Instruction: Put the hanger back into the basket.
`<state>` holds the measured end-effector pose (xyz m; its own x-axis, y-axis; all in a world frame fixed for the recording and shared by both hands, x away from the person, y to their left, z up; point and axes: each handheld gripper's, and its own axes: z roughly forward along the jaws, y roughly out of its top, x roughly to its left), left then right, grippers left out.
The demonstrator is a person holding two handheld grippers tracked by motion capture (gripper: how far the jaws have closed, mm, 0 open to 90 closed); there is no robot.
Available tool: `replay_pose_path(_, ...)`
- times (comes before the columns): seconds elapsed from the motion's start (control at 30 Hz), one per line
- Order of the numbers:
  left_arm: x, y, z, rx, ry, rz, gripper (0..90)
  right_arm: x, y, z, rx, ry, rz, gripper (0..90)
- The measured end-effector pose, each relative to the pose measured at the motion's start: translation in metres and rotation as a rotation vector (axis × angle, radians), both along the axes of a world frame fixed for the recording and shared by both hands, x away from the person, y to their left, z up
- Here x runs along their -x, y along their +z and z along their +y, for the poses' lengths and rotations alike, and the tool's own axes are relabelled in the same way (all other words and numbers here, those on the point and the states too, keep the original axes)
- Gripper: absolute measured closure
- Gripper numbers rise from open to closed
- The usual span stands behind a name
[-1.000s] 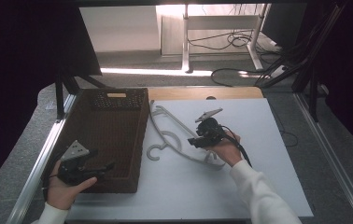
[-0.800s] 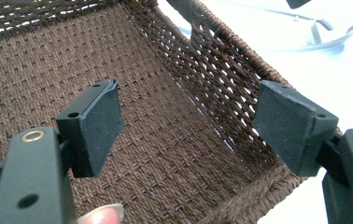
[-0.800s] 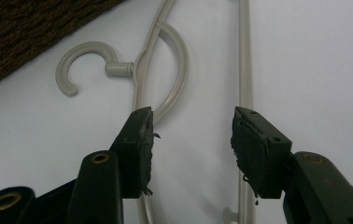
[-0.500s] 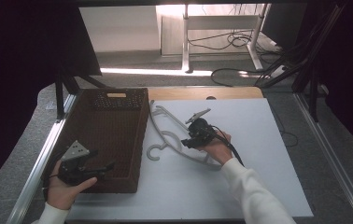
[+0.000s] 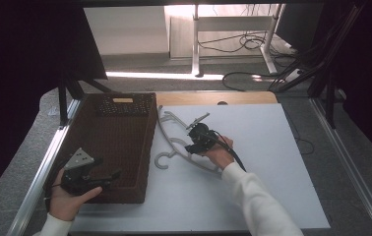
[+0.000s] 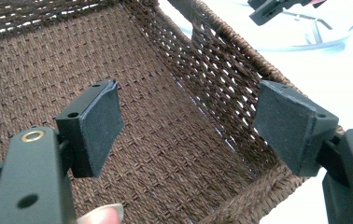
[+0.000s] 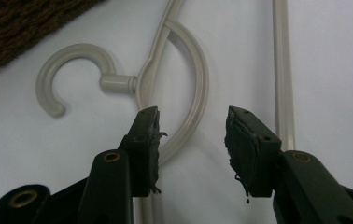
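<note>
Seen from above, a pale grey plastic clothes hanger (image 5: 176, 142) lies flat on the white table (image 5: 272, 162), just beside a dark brown woven basket (image 5: 112, 142). The right gripper view adds what that height hides: the right gripper (image 7: 191, 135), jaws half spread and just now closing, straddles the hanger's curved inner loop without pinching it. The left gripper (image 6: 188, 126) hovers over the basket's floor, jaws wide apart and holding nothing.
</note>
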<state>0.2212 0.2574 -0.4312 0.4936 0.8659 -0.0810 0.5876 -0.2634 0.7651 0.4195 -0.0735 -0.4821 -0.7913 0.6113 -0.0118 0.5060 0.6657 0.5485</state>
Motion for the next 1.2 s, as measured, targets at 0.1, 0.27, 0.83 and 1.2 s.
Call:
replay_pose_path(0.1,0.000,0.000,0.001,0.001,0.002,-0.002,22.9,-0.004,-0.004,0.006,0.017,-0.004,-0.001,55.8)
replay_pose_path(0.27,0.000,0.000,0.001,0.000,0.001,-0.002,22.9,-0.013,-0.013,0.014,0.046,-0.016,-0.002,57.2)
replay_pose_path(0.83,-0.001,-0.001,0.002,0.002,0.002,-0.001,22.9,-0.020,-0.027,0.035,0.154,-0.010,-0.013,73.8)
replay_pose_path(1.2,-0.001,-0.001,0.002,-0.001,0.001,0.000,22.9,-0.022,-0.025,0.037,0.170,-0.064,-0.008,79.2)
